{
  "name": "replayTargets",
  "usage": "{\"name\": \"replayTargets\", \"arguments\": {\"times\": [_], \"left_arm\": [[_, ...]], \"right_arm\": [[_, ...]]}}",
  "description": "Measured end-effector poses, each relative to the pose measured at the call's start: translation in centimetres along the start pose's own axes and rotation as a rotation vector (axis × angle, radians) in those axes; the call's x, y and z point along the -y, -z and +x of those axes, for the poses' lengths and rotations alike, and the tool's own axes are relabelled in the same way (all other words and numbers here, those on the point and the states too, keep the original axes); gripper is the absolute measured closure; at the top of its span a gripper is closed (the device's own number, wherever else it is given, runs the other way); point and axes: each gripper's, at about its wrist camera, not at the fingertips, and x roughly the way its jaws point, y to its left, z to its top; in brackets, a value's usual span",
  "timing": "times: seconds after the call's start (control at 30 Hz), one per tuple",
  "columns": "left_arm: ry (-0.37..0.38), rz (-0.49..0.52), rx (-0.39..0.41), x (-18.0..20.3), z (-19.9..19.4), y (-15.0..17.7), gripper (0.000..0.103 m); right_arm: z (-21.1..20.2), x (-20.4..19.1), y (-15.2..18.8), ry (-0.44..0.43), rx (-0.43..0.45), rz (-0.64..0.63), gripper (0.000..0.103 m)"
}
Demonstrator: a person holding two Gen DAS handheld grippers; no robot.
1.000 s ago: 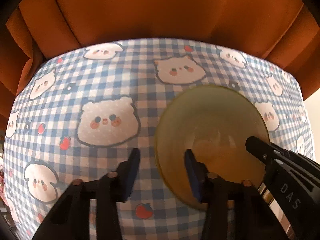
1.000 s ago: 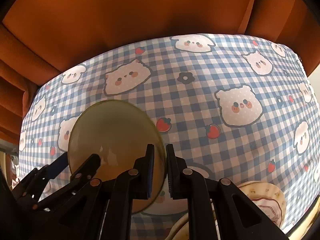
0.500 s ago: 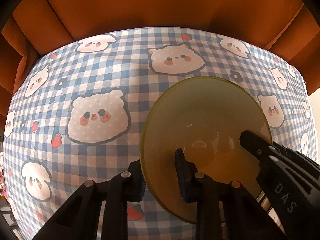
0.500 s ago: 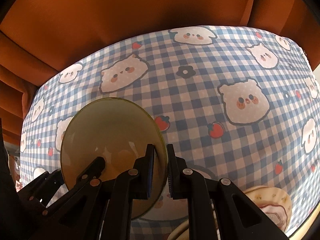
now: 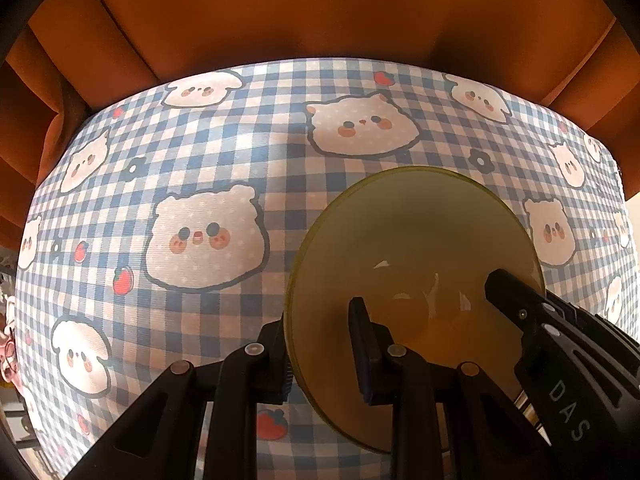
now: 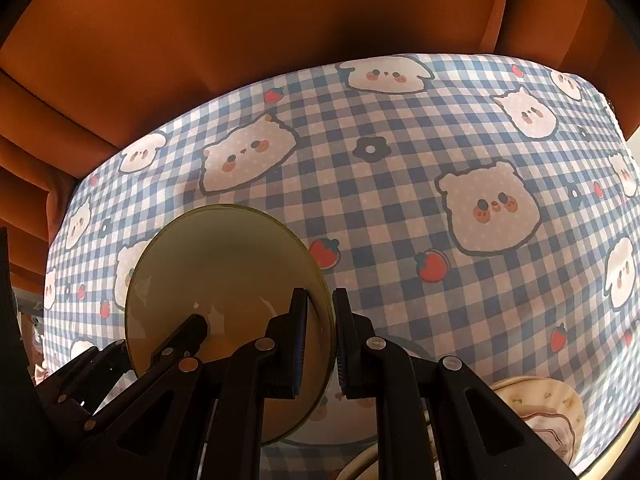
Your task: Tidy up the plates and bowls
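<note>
A yellow-green bowl (image 5: pixel 416 248) is held above the checked tablecloth by both grippers. My left gripper (image 5: pixel 320 344) straddles the bowl's left rim, one finger inside and one outside, closed against the wall. My right gripper (image 6: pixel 320 332) is shut on the bowl's right rim (image 6: pixel 326 312). The bowl also shows in the right wrist view (image 6: pixel 224 280), with the left gripper's finger (image 6: pixel 188 332) inside it. The right gripper's finger (image 5: pixel 516 300) shows inside the bowl in the left wrist view.
The blue-and-white checked cloth with bear and strawberry prints (image 5: pixel 200 200) covers the table. Orange curtains (image 6: pixel 280 40) hang behind it. A cream patterned dish (image 6: pixel 548 412) and another cream rim (image 6: pixel 360 464) lie at the near right edge.
The left gripper has closed from open onto the bowl's left rim. The bowl has risen and come nearer the cameras. The right gripper has stayed shut on the rim.
</note>
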Motion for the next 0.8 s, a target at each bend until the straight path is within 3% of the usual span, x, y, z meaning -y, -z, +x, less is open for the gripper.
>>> {"name": "replayTargets", "arguments": {"times": [0.23,0.4,0.8], "left_arm": [[-0.036,-0.005,0.004,-0.1,0.1,-0.2,0.079],[-0.083,0.039,0.063,0.6,-0.6,-0.3,0.079],[-0.077,0.048,0.048,0.9,-0.4,-0.4,0.080]], "right_arm": [[0.0,-0.2,-0.2,0.011,0.012,-0.010,0.085],[0.2,-0.3,-0.4,0.025,0.033,-0.022,0.083],[-0.2,-0.6,-0.3,0.050,0.051,-0.056,0.083]]}}
